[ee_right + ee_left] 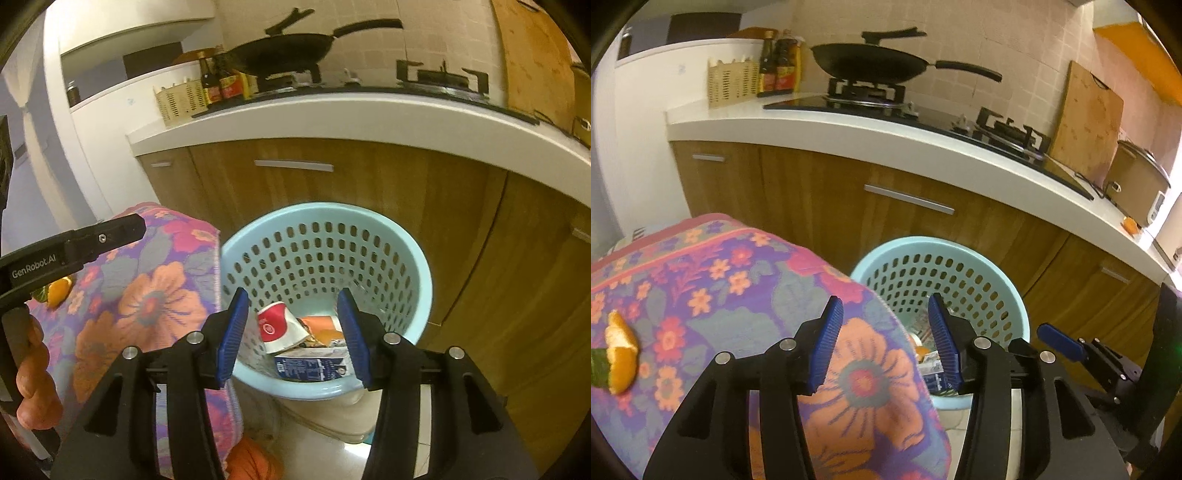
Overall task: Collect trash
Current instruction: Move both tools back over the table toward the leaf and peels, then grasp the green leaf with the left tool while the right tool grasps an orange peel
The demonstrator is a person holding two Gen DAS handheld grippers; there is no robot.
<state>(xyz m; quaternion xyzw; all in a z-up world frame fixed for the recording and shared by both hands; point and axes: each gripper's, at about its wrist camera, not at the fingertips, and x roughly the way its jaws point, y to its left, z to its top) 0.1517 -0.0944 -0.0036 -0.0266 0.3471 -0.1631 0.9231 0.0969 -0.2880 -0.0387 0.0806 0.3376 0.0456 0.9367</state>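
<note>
An orange peel (622,352) lies on the floral cloth (746,295) covering the table, at the far left edge of my left wrist view, touching a green scrap (599,367) that I cannot identify because the frame cuts it off; it is the only loose trash I see outside the bin. In the right wrist view the same peel (61,291) shows partly hidden beneath the body of the other tool. The pale blue perforated basket (413,266) stands on the floor just beside the table's edge, in front of the wooden cabinets (369,184), and already holds a red-and-white paper cup (280,328), a blue-and-white carton (314,367) and some orange wrapper beneath them. My left gripper (886,345) hangs with its blue pads wide apart and nothing between them, straddling the table edge and the basket rim; my right gripper (291,336) is likewise spread and empty, aimed down into the basket. I judge the step in hand to be fetching the peel: I should swing the left tool leftward across the cloth, centre the peel between the pads, descend lightly so as not to pinch the fabric, and close on the peel's thicker curled part before carrying it over the rim.
</note>
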